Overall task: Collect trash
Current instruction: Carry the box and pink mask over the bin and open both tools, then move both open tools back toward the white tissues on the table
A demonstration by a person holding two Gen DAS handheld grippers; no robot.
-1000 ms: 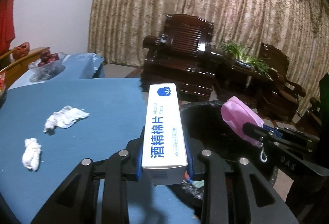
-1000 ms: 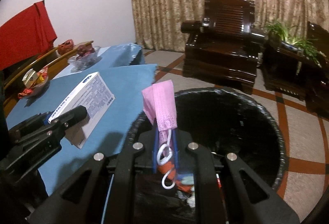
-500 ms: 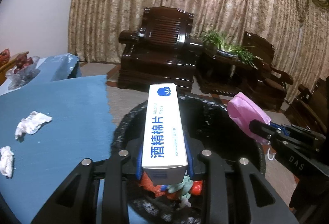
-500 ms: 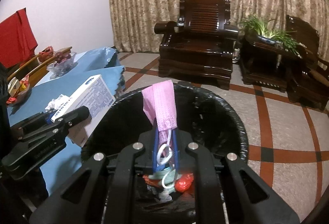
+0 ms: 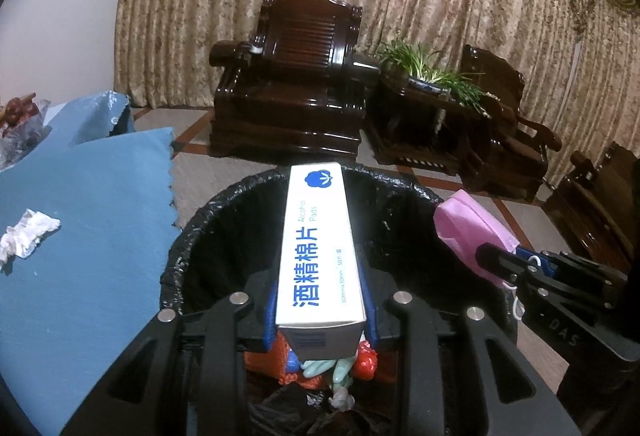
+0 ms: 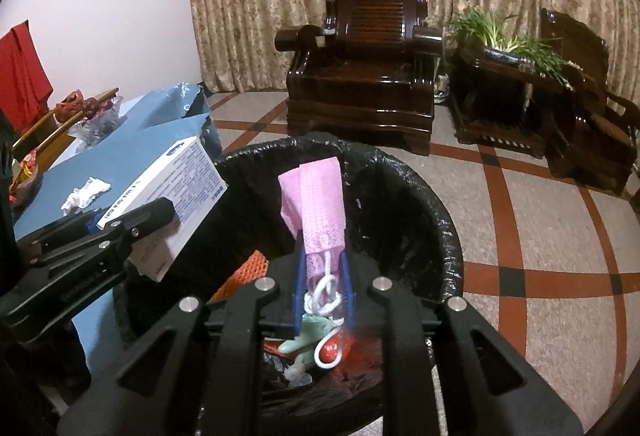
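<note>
My left gripper [image 5: 320,300] is shut on a white alcohol-pads box [image 5: 320,248] and holds it over the open black-lined trash bin [image 5: 192,232]. My right gripper [image 6: 323,276] is shut on a folded pink face mask [image 6: 320,207] with white ear loops, also held over the bin [image 6: 444,236]. The box [image 6: 176,191] and left gripper [image 6: 132,224] show at the left of the right wrist view; the mask [image 5: 468,236] shows at the right of the left wrist view. Orange, red and pale green trash [image 5: 320,364] lies in the bin.
A blue-covered table [image 5: 92,220] stands left of the bin with a crumpled white tissue [image 5: 28,232] on it, and a fruit bowl [image 6: 96,115] farther back. Dark wooden armchairs [image 5: 292,95] and a potted plant [image 5: 428,71] stand before the curtain.
Both grippers have moved from the table side to over the bin, still holding the box and the mask. The bin's inside trash has come into view.
</note>
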